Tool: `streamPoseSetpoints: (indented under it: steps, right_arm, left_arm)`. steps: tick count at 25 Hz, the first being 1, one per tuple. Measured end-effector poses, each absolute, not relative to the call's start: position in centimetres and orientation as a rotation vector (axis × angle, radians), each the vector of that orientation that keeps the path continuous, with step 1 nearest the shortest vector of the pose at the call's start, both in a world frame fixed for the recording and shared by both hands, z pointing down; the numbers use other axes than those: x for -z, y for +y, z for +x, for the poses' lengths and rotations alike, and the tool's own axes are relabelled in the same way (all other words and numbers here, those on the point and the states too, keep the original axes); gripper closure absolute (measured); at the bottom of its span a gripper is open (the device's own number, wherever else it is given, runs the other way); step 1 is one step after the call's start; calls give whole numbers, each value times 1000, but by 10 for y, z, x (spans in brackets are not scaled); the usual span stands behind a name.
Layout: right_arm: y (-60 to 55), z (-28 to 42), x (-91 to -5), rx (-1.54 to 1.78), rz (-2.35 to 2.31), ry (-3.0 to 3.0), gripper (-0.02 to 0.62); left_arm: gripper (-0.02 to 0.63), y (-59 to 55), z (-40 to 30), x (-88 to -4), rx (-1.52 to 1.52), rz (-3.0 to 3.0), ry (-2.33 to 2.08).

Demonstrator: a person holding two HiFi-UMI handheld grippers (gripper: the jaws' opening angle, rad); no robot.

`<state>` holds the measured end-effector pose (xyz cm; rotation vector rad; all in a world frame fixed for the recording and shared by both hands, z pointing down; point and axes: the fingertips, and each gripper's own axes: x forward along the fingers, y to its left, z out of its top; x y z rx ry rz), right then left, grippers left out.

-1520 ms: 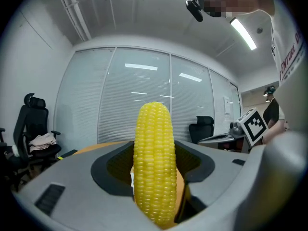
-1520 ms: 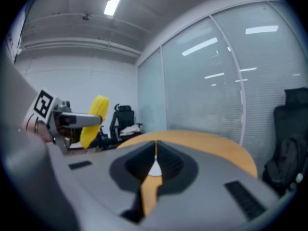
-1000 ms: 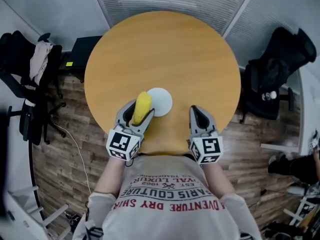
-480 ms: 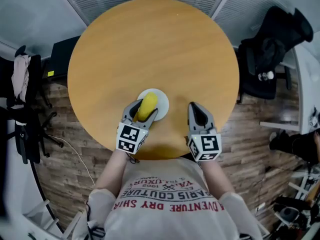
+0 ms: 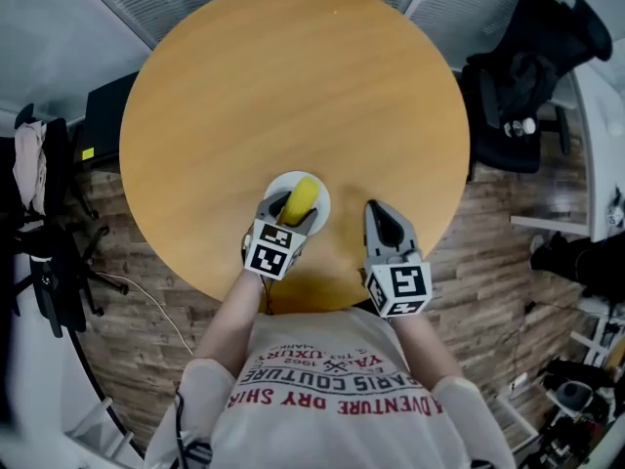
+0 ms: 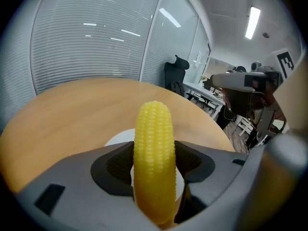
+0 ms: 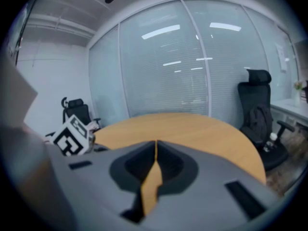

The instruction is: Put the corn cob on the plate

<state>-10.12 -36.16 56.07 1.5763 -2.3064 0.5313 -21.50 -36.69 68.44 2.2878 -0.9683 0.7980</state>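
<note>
Corn cob (image 5: 302, 198) sits in the left gripper (image 5: 293, 209), clamped between the two jaws. In the head view the cob lies lengthwise along the jaws, its far end pointing away from the person and reaching past the fingertips. It overlaps the small white plate (image 5: 277, 182), which sits on the near part of the round wooden table (image 5: 293, 76), close to the edge by the person's body. Whether the cob touches the plate or hangs just above it cannot be told from this angle.

Left gripper view: cob (image 6: 154, 148) fills the gap between the jaws. Both dark pads press against its sides, one on each flank, so the left gripper (image 6: 154, 165) is parted only by the cob's width and grips it firmly. Rounded tip of the cob rises up and forward. A pale arc of plate (image 6: 118, 138) shows to the left of the cob, beyond the jaws, and table (image 6: 72, 105) spreads beyond that.

Right gripper (image 5: 377, 213) is near the left one, to its right, over bare table and apart from the plate. Right gripper view: its jaws meet at the tips — clenched, with nothing between them. Only a narrow sliver of tabletop (image 7: 192, 129) shows through the slot behind the closed tips of the right gripper (image 7: 156, 146).

A black chair (image 5: 518, 76) stands off the table's far right side, on wood flooring.
</note>
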Motion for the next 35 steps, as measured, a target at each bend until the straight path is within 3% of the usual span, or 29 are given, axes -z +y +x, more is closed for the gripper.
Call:
streamPoseSetpoints:
  steps: [18,32,35]
  right_arm:
    - [-350,-90,-567,-643,1521,-2336,565]
    - [-358,-81,-533,-672,1403,-2464,565]
    - [-361,-73,-521,-651,1405,-2488,565]
  left_arm:
    - [324,-367,-207,-723,-971,2161,-1026]
    - [321,-371,-211,-643,-676,2120,-1344]
    - [380,-368,-212,-609,-593,2146,-1404]
